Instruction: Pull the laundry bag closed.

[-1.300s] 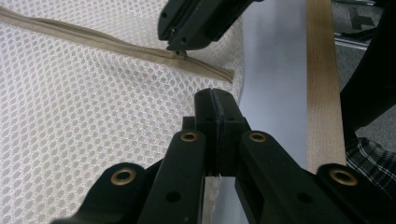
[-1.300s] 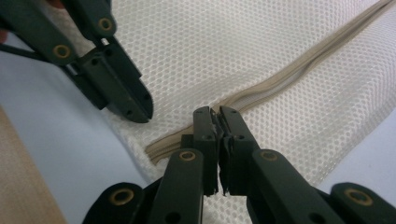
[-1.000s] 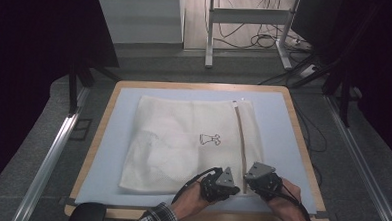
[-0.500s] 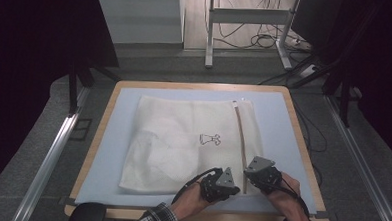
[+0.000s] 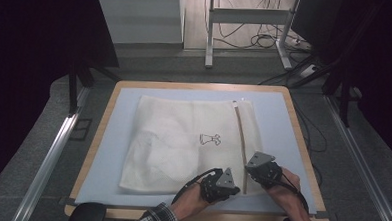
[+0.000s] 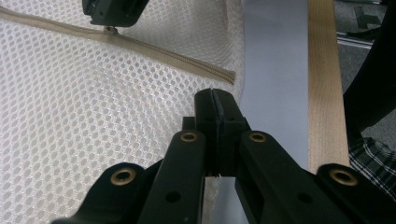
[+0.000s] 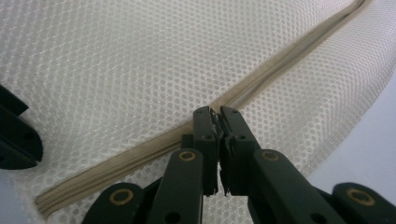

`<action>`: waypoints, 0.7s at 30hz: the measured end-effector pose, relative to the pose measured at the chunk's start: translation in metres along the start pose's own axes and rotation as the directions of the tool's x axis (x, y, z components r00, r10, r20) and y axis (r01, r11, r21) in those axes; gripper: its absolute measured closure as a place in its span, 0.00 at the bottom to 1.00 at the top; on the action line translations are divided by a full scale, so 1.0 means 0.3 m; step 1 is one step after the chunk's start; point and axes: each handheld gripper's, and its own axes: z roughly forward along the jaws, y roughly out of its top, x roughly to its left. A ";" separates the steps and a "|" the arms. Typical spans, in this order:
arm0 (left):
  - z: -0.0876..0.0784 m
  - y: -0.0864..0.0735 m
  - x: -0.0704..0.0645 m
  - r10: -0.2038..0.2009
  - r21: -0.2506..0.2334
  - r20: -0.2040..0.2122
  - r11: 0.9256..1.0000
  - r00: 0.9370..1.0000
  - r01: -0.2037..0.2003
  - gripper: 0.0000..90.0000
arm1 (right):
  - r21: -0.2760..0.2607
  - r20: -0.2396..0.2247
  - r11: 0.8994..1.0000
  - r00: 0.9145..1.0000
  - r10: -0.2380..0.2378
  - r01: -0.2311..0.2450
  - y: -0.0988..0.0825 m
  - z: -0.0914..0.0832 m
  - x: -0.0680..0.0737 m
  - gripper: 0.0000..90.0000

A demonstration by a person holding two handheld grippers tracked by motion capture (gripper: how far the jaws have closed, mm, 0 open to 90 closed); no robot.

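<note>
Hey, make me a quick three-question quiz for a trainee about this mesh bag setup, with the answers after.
1. True or false: the right tongs are closed on the zipper of the mesh bag.
2. Multiple choice: where do the left tongs grip the bag? A) the far edge B) the near edge by the zipper's end C) the printed figure
3. Fill in: the bag lies flat on a pale blue ____.

Key: 1 true; 2 B; 3 mat.
</note>
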 end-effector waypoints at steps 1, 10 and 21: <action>0.000 0.000 0.000 0.000 0.000 0.000 1.000 1.000 0.000 1.00 | 0.000 0.000 1.000 1.000 0.002 -0.002 0.000 0.001 -0.002 0.94; 0.000 0.000 0.000 -0.004 -0.001 0.002 1.000 1.000 0.004 1.00 | 0.003 0.013 1.000 1.000 -0.002 0.002 0.005 0.014 -0.022 0.94; 0.002 -0.001 -0.002 -0.019 -0.008 0.006 1.000 1.000 0.019 1.00 | -0.001 0.028 1.000 1.000 0.002 -0.002 0.014 0.028 -0.045 0.94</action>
